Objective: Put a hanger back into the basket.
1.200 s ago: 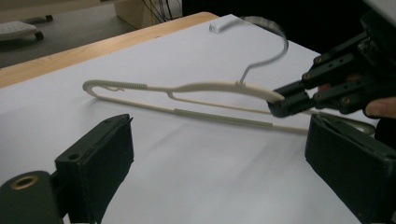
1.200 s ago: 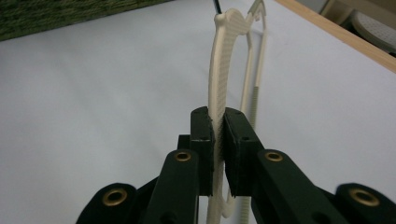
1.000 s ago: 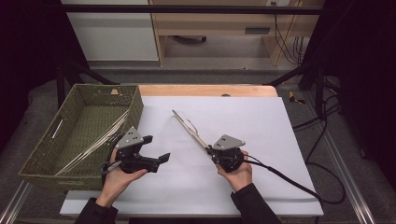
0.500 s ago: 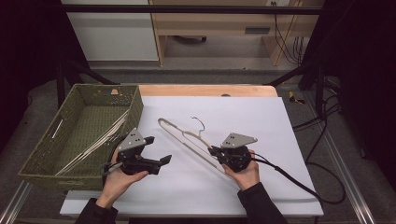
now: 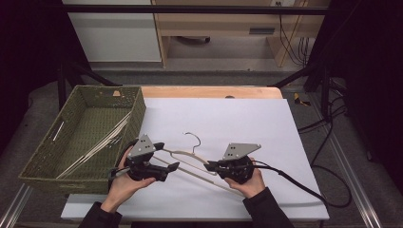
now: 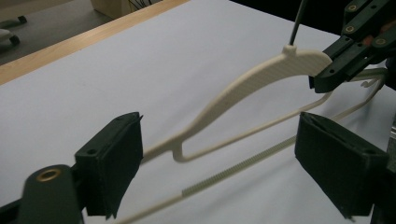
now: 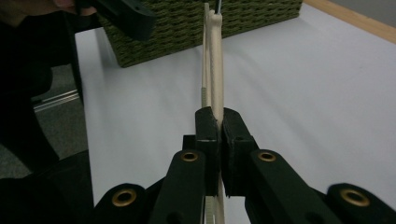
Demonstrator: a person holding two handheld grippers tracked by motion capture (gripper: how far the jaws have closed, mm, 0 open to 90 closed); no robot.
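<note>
Your right gripper pinches the cream hanger at its shoulder, jaws pressed tight on the plastic, and holds it over the white table. Your left gripper has its jaws spread wide on either side of the hanger's far end, not touching it. The basket stands just left.

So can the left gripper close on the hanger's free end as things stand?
Probably yes. The left gripper is open, with the hanger running between its jaws and nothing in the gap. The right gripper holds the other end clamped.
</note>
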